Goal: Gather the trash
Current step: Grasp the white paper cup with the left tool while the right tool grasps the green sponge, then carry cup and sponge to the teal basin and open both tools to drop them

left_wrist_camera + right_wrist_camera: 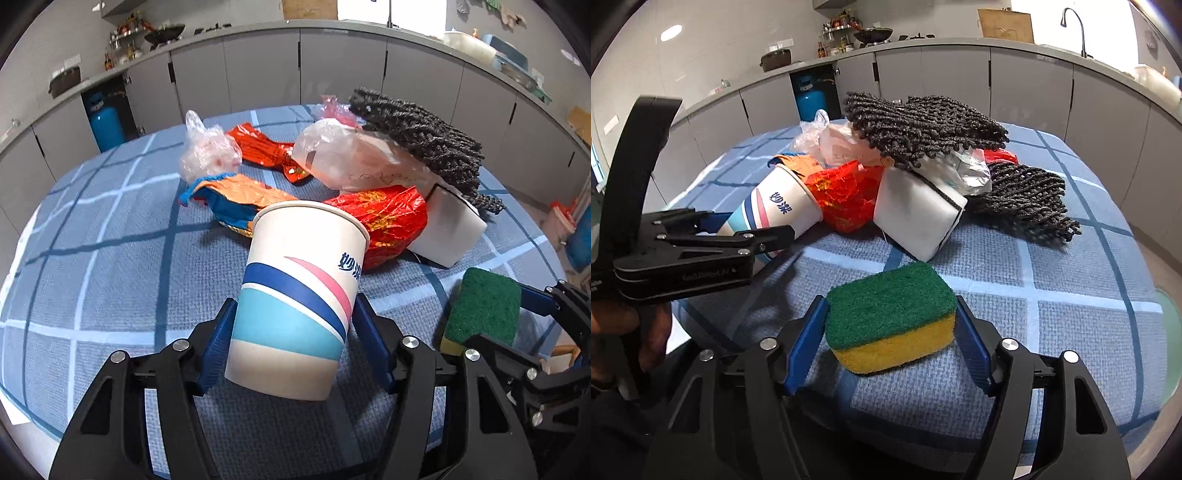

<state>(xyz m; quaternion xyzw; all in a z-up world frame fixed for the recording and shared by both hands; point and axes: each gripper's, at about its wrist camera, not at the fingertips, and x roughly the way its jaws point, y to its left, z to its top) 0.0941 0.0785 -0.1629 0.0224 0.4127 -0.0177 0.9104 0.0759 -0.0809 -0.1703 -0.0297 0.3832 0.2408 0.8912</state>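
A white paper cup (295, 295) with blue, teal and pink stripes sits tilted between the blue pads of my left gripper (295, 300), which is shut on its sides. My right gripper (891, 299) is shut on a green-and-yellow sponge (890, 317) that rests on the blue checked tablecloth (1052, 266). Behind the cup lies a heap of trash: a red foil wrapper (388, 218), an orange-and-blue wrapper (236, 195), another red wrapper (266, 147), and clear plastic bags (210, 151). In the right wrist view the cup (783, 210) leans against the red foil (846, 199).
A white foam block (916, 218) and a dark grey looped cloth (923, 125) lie on the heap's right side. Grey kitchen cabinets (258, 70) curve around behind the table, with a blue gas cylinder (105, 125) in an open bay. The table's edge runs close on the left and right.
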